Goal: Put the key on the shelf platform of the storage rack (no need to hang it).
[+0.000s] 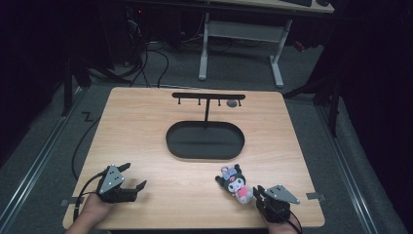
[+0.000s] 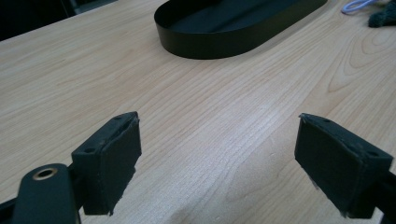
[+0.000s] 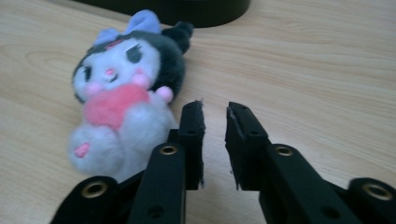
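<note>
Lying on the tabletop [image 1: 146, 126] near its front right edge, plush toy [image 3: 123, 93] sits just beside right gripper [image 3: 215, 116], fingers slightly parted, nothing between; likely lining up a grasp. Left gripper [image 2: 218, 140] idle, fingers spread wide, facing black tray [image 2: 187, 44]

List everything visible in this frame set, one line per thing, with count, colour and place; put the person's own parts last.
plush toy: one, black and white with a pink heart and lilac bow, lying on the table near its front right, just left of the right gripper.
oval tray: one, black, centre of the table.
hook rack: one, black T-shaped stand rising from the tray's far side.
table: one, light wood.
white-legged desk: one, on the floor behind.
left gripper: one, black, front left, jaws wide apart over bare wood.
right gripper: one, black, front right, jaws slightly apart, nothing between them.
</note>
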The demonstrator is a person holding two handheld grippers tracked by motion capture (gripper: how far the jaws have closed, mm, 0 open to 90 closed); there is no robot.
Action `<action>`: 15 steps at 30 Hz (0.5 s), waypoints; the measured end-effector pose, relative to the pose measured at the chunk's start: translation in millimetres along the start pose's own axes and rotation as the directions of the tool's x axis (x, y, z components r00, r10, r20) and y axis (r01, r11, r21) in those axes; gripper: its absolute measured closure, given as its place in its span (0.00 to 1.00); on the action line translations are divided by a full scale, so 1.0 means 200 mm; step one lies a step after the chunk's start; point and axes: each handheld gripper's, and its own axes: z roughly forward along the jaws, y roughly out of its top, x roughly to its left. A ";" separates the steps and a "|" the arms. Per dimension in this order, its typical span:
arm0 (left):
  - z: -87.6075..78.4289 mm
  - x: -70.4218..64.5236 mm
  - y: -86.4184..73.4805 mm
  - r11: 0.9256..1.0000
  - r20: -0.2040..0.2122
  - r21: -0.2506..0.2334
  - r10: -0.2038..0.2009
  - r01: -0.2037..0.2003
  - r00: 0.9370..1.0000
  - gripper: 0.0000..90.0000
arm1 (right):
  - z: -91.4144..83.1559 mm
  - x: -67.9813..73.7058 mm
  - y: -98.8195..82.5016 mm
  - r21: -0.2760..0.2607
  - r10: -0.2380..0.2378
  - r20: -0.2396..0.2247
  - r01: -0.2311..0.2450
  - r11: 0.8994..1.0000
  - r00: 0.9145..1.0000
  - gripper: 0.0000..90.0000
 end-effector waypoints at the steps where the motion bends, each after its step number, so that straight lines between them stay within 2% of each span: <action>1: 0.00 0.00 0.00 1.000 0.000 0.000 0.000 0.000 1.000 0.17 | 0.00 0.00 0.00 0.000 0.000 0.000 0.000 1.000 1.000 0.82; 5: 0.00 0.01 0.00 1.000 0.002 0.004 -0.010 0.010 1.000 0.17 | 0.00 -0.06 0.00 -0.014 0.043 0.034 -0.043 0.999 0.998 0.72; 7: 0.00 0.01 0.00 1.000 0.003 0.003 -0.011 0.011 1.000 0.17 | 0.01 -0.06 -0.01 -0.017 0.045 0.043 -0.044 0.999 0.998 0.68; 8: 0.00 0.01 0.00 1.000 0.005 0.001 -0.010 0.010 1.000 0.17 | 0.02 -0.08 -0.01 -0.020 0.037 0.064 -0.036 0.999 0.997 0.62; 11: 0.00 0.01 0.00 1.000 0.008 0.000 -0.009 0.009 1.000 0.17 | 0.03 -0.10 -0.01 -0.020 0.038 0.078 -0.036 0.999 0.996 0.60; 14: 0.00 0.00 0.00 1.000 0.008 0.000 -0.005 0.005 1.000 0.17 | 0.04 -0.12 -0.01 -0.009 0.062 0.079 -0.062 0.998 0.995 0.57; 15: 0.00 0.00 0.00 1.000 0.008 0.000 -0.003 0.003 1.000 0.17 | 0.05 -0.12 0.00 0.005 0.084 0.081 -0.085 0.996 0.993 0.55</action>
